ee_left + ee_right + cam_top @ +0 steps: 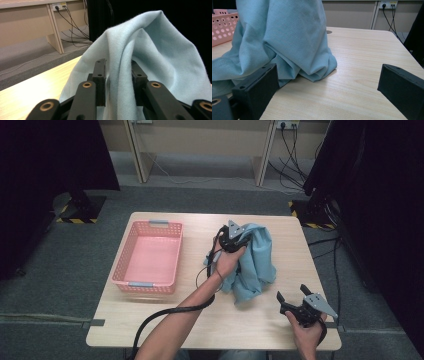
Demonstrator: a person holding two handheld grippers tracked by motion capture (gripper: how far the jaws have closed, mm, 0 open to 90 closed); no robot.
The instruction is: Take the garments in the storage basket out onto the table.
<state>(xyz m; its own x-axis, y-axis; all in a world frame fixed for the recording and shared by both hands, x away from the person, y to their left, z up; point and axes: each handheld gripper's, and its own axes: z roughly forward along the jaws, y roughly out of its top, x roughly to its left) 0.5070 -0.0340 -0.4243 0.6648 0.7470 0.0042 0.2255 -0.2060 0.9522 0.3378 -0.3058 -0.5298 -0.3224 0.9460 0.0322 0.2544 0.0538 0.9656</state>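
Left gripper [234, 239] has its two black jaws pinched on a fold of the light blue soft cotton cloth [255, 262]; in the left gripper view the fabric [140, 65] runs up between the jaws and drapes over the right one. Cloth is lifted at the grip point and hangs down from there, its long axis running from the far middle of the table toward the near edge, with the lower end bunched on the light wood tabletop [200, 320]. Left hand [227, 262] is wrapped around the gripper body, forearm reaching diagonally up from the bottom edge, black cable looping beside the wrist. Right gripper [295, 300] sits low near the table's near right corner, jaws spread wide with nothing between them; in the right gripper view the cloth's bottom folds [287, 50] lie just ahead of the left jaw, whether touching it cannot be told, well apart from the right jaw. Right hand [307, 327] holds that gripper from below. Pink perforated plastic basket [131, 255] stands on the table's left side, apart from the cloth.
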